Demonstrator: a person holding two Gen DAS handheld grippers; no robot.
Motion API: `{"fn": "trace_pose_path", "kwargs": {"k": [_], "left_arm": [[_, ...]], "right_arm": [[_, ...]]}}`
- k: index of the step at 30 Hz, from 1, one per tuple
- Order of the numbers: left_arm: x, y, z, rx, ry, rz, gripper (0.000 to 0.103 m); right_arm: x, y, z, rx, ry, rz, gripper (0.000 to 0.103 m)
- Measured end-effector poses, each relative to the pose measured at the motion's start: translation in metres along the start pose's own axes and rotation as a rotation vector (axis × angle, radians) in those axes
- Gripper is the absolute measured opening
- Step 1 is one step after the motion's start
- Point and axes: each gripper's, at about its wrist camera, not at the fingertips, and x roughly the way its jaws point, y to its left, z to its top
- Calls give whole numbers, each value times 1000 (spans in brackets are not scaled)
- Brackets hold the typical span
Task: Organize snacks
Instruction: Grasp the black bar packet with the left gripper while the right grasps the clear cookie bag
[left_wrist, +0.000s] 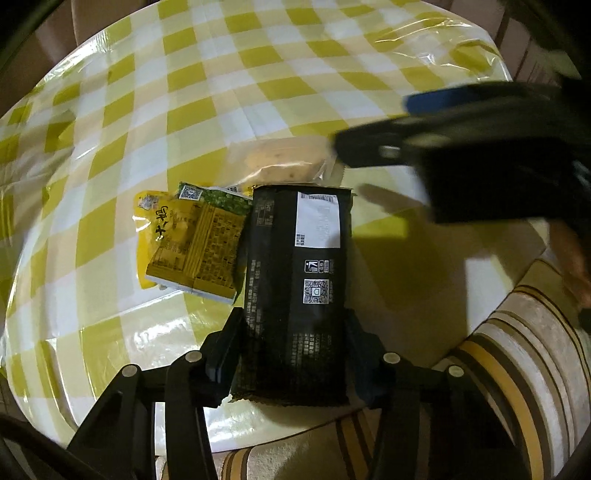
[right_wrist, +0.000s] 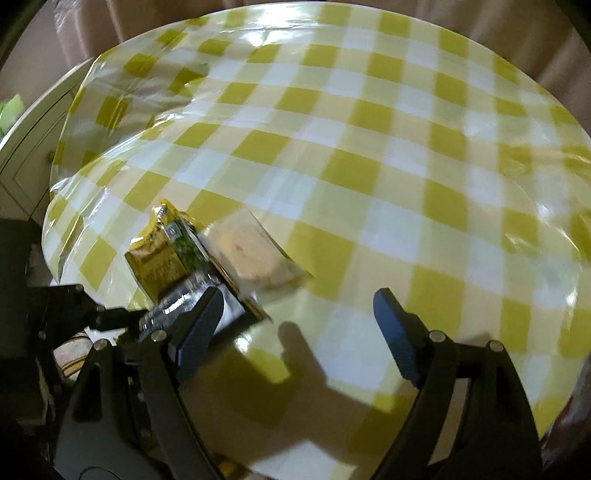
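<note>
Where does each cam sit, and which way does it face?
Left wrist: on the left gripper, angled down at the checked table; its fingers flank the black packet.
Right wrist: on the right gripper, angled down across the table; fingers apart, nothing between.
Shared: black packet, yellow packet, clear-wrapped pastry.

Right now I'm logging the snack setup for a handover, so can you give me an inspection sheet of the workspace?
Surface: round table under a yellow-and-white checked cloth with a clear plastic cover.
Job's things: black snack packet, yellow snack packet, green snack packet, clear-wrapped pastry, all clustered near the table edge.
Clutter: nothing seen.
Grippers: left tool closed on the black snack packet; right tool open, nothing between its fingers.
Cables: nothing seen.
Surroundings: striped cushion beside the table, white cabinet beyond it.
</note>
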Motion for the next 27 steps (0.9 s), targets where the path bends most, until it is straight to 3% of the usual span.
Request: {"fn": "trace_pose_path", "kwargs": {"k": [7,14,19,21,27], "left_arm": [[-8,10,-10,14,13,-82,51],[-25,23,-21,-19,-8,-104,51],[-33,25,-17,-62,-32,-111,51],[-30,24,-15,-75,-37,-110,51],[-33,24,-23,-92,-50,-106,51]], "right_arm": [[31,14,19,-109,56,53,85],[57,22,23,-177,107,73,84],[63,24,24,-202,100,62,60],[62,26,24,-210,91,66,41],[53,20,11,-156,80,39,39]]}}
